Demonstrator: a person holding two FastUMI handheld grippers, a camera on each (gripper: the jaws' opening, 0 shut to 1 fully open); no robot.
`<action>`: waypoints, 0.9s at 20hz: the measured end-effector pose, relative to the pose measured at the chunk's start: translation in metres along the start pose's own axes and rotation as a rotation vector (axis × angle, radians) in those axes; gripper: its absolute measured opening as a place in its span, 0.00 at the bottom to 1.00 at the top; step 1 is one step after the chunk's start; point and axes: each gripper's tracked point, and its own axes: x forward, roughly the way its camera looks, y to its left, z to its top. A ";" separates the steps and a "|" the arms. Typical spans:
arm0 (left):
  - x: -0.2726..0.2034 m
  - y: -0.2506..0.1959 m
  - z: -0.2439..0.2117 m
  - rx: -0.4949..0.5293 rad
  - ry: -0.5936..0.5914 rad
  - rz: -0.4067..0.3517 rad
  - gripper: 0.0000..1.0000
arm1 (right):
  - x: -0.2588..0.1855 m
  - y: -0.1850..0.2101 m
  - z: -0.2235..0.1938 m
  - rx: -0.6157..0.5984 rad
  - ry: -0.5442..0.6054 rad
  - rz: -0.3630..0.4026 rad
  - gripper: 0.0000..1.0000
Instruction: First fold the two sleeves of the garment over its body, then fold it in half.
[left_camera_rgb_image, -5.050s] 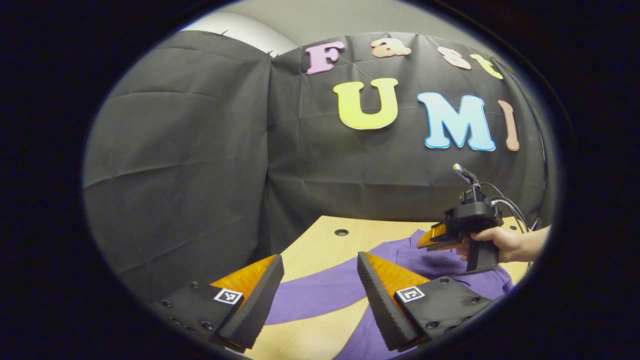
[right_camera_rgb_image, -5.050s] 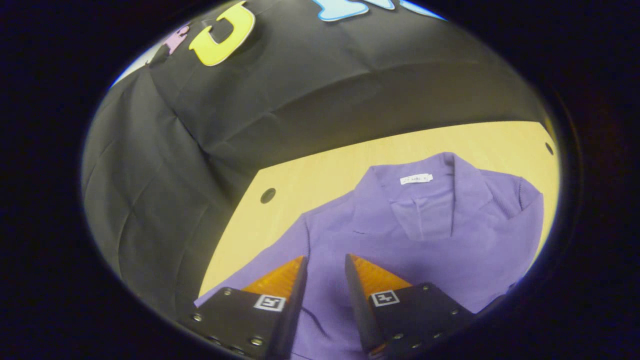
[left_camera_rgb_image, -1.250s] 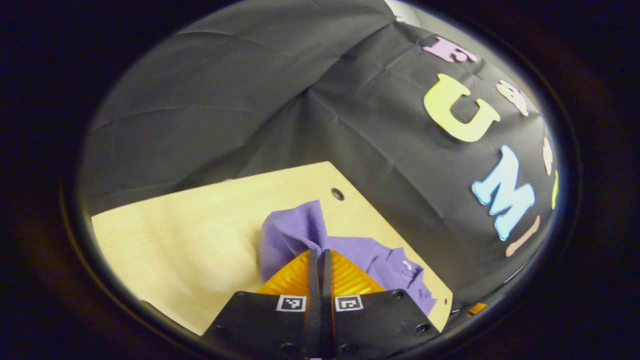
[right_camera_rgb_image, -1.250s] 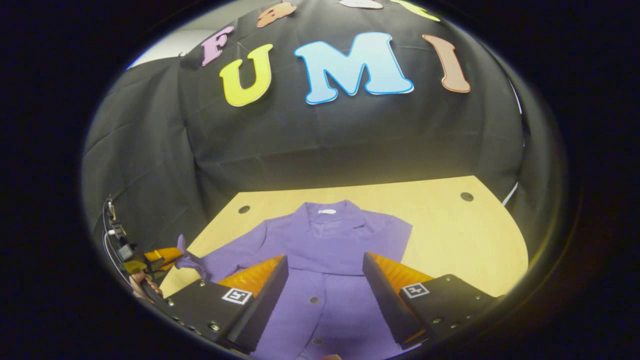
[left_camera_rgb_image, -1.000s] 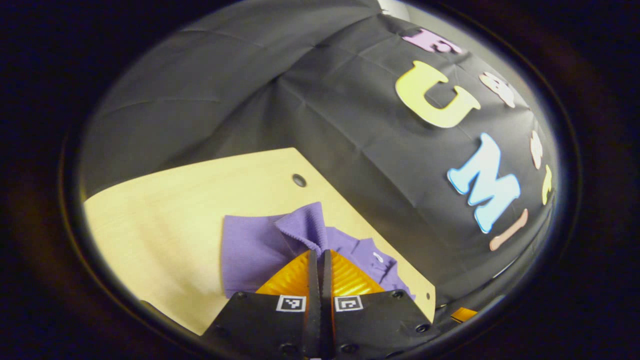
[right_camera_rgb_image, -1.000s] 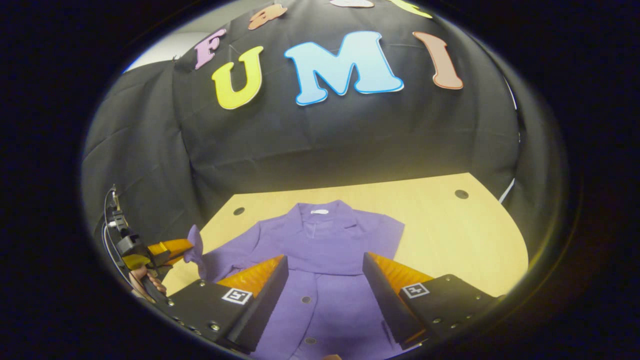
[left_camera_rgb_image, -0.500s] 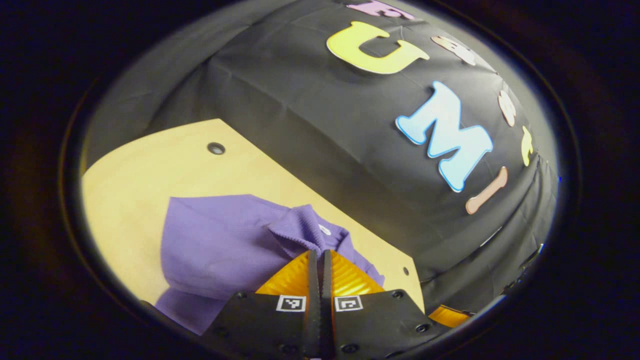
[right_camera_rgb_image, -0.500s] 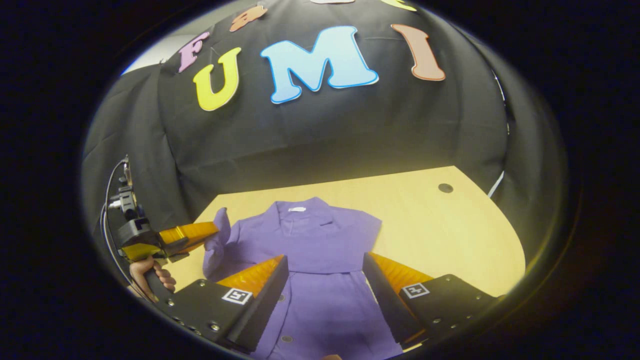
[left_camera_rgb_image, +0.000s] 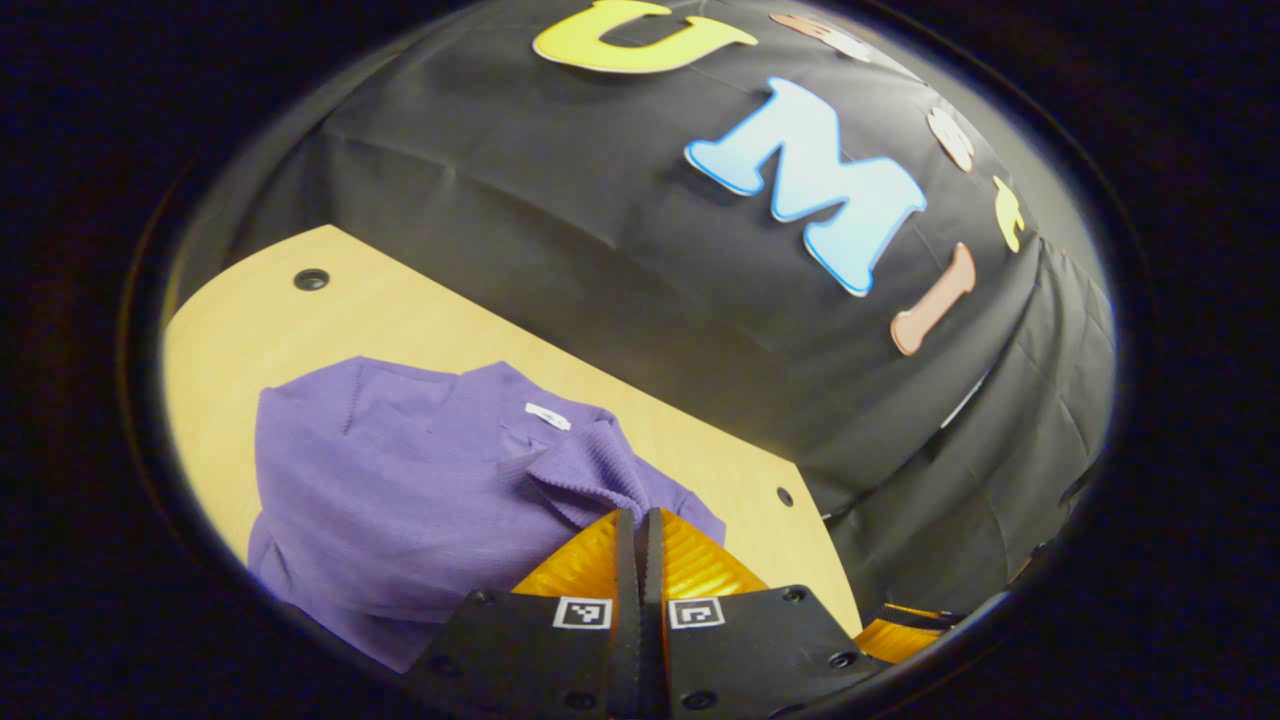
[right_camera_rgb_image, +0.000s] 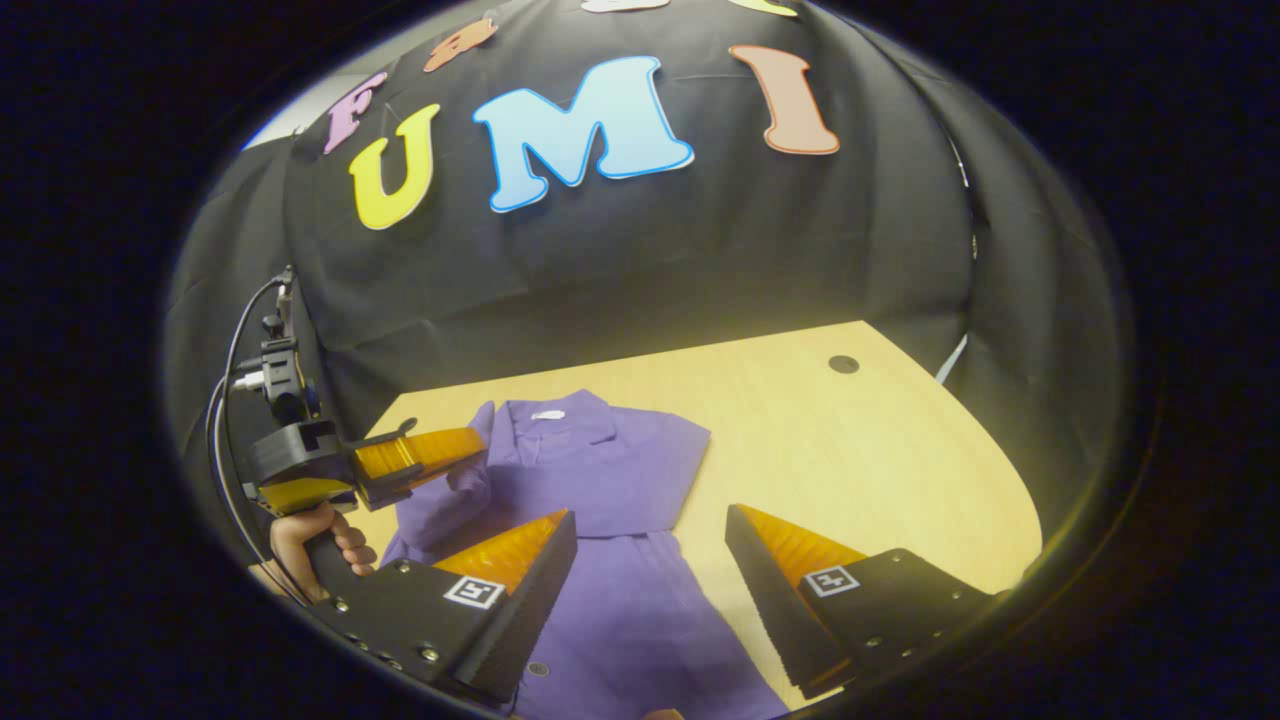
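purple garment (right_camera_rgb_image: 600, 500) lies collar-far on the wooden table (right_camera_rgb_image: 860, 450). left gripper (left_camera_rgb_image: 638, 520), fingers pressed together on a sleeve cuff (left_camera_rgb_image: 585, 480), holds it above the chest, seemingly to lay it over the body. right gripper (right_camera_rgb_image: 650, 560) hovers with fingers spread over the hem; bare tabletop lies open to the right.

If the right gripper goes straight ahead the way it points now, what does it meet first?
Probably the purple garment. The right gripper is open, pointing forward and down over the garment's buttoned front, spread on the wooden table. The left gripper, holding a sleeve cuff, lies off that line. Depth is uncertain.
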 end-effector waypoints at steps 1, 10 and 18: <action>0.005 -0.008 -0.006 0.022 0.019 -0.015 0.06 | 0.000 -0.002 -0.004 0.009 0.002 -0.010 0.84; 0.047 -0.028 -0.051 0.140 0.129 -0.052 0.06 | -0.017 -0.016 -0.018 0.019 -0.005 -0.067 0.93; 0.063 -0.016 -0.085 0.235 0.206 0.043 0.07 | -0.028 -0.035 -0.028 0.013 0.003 -0.055 0.93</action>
